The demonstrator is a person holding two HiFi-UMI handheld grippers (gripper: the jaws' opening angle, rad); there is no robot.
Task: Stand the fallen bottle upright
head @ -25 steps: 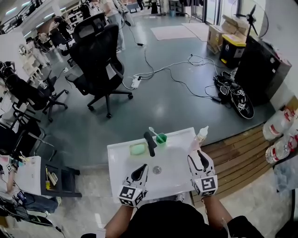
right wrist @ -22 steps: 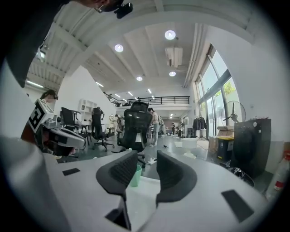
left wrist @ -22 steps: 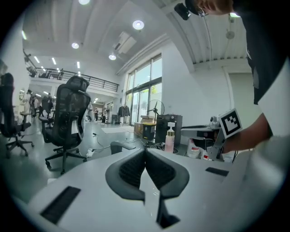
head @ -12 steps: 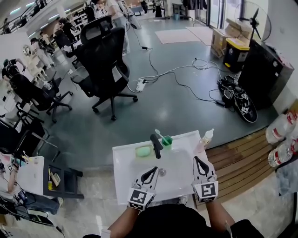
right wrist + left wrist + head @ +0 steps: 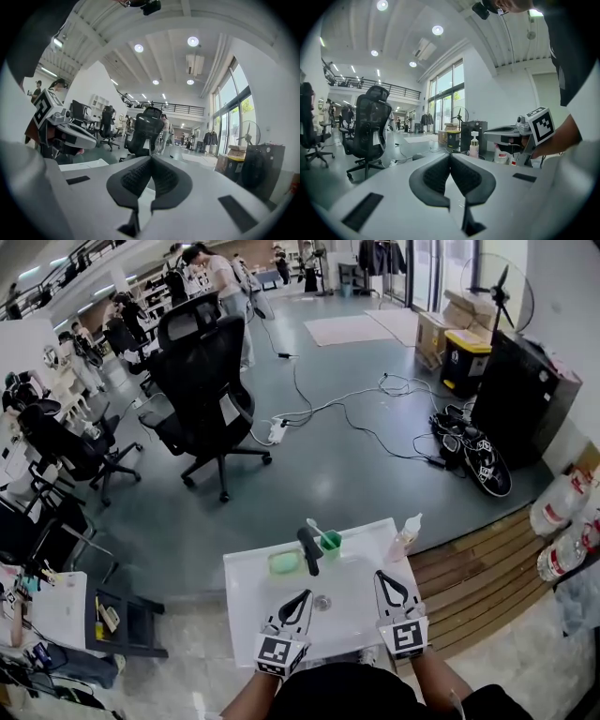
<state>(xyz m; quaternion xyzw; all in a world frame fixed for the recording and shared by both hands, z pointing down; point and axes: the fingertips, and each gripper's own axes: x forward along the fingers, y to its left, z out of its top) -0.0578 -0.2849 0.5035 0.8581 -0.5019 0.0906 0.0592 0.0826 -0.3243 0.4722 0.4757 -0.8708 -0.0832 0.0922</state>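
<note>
Bottle (image 5: 405,538): a pump dispenser with pale contents, which stood upright on the far right corner of the white sink (image 5: 246,570), touched by neither tool. Right gripper (image 5: 380,576): held over the sink's near right edge, just short of the bottle and apart from it, its jaws pressed fully together with nothing between them. Left gripper (image 5: 305,595): held over the sink's near middle, beside the drain (image 5: 322,602), its jaws likewise closed tip to tip and empty. Along the sink's far rim stood a dark faucet (image 5: 307,549), with a green cup (image 5: 330,541) to its right and a green soap dish (image 5: 283,562) to its left. Beyond the sink, on the grey floor, stood a black office chair (image 5: 202,381)
</note>
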